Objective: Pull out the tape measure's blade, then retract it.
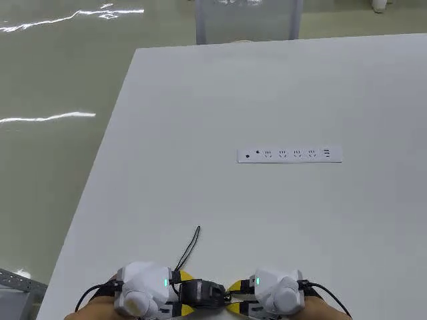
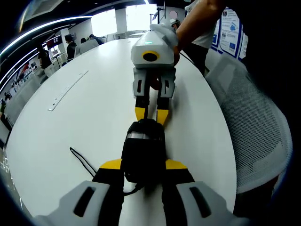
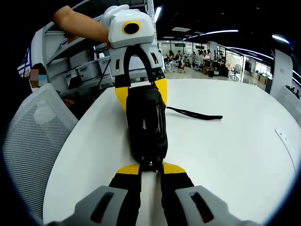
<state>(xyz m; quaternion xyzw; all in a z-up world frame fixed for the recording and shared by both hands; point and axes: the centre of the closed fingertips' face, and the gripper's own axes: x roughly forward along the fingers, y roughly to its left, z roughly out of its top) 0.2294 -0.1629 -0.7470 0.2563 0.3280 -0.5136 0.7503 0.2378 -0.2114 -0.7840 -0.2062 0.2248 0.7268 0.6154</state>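
Tape measure (image 1: 202, 293), bottom centre of the head view, clamped by your left gripper (image 2: 143, 165); your right gripper (image 3: 150, 168) is narrowed at its other end, grip not discernible, so confirm the hold, then draw straight and slowly with the left held firm.

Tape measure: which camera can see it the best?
The right gripper view: the black tape measure lies lengthwise, big and sharp, strap too. The left gripper view sees it end-on, foreshortened. The head view catches a small dark bit at the bottom edge.
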